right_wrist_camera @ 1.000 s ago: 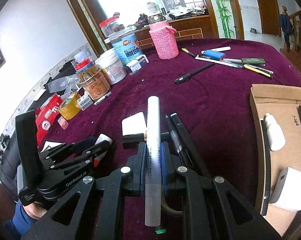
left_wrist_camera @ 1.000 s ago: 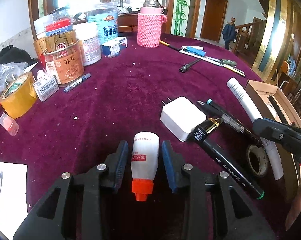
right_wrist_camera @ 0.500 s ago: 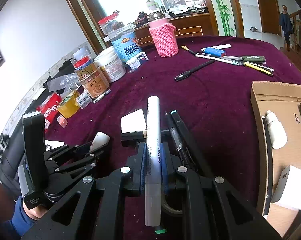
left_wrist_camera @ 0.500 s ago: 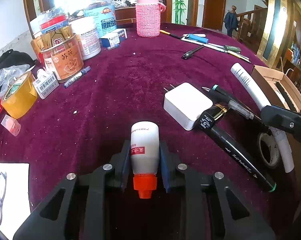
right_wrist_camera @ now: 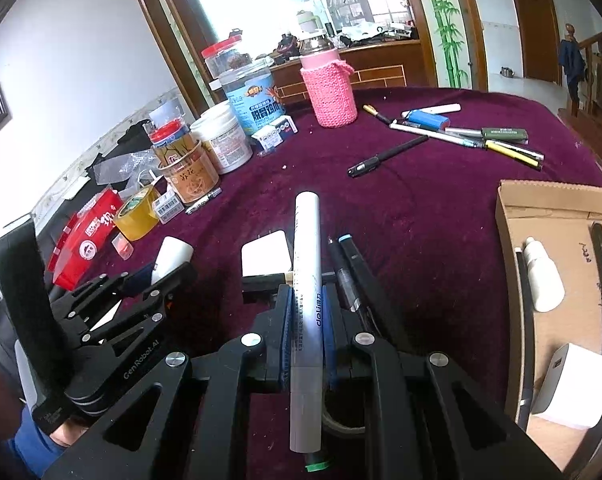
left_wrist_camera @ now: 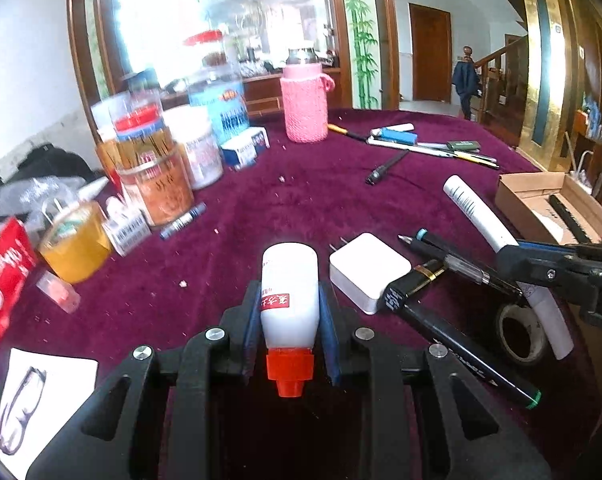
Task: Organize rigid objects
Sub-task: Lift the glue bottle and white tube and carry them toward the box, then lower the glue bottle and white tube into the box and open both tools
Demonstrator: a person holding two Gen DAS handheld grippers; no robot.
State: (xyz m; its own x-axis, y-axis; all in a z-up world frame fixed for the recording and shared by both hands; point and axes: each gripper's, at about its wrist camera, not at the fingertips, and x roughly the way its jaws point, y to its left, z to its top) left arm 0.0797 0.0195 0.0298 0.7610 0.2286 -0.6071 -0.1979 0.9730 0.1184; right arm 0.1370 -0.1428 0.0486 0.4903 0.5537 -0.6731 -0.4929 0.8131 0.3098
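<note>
My left gripper [left_wrist_camera: 288, 294] is shut on a white glue bottle [left_wrist_camera: 289, 280], whose orange cap points back toward the camera. The bottle is held a little above the dark red tablecloth [left_wrist_camera: 301, 200]. My right gripper [right_wrist_camera: 307, 298] is shut on a long white marker [right_wrist_camera: 307, 248], which lies along the fingers and sticks out past them. In the right wrist view the left gripper [right_wrist_camera: 157, 280] sits at the lower left with the bottle [right_wrist_camera: 173, 254] poking out. In the left wrist view the right gripper [left_wrist_camera: 561, 268] holds the marker [left_wrist_camera: 481, 216] at the right.
An open cardboard box [right_wrist_camera: 557, 200] at the right holds a small white bottle [right_wrist_camera: 543, 280], black pens and a white charger [right_wrist_camera: 577, 392]. On the cloth lie a white plug [left_wrist_camera: 367, 270], black markers [left_wrist_camera: 453, 336], a tape ring [left_wrist_camera: 521, 332], yellow tape [left_wrist_camera: 75, 240], jars and a pink-sleeved flask [left_wrist_camera: 305, 100].
My left gripper's fingers closed onto the glue bottle, then rose and tilted up with it. The right gripper kept still with the marker in it.
</note>
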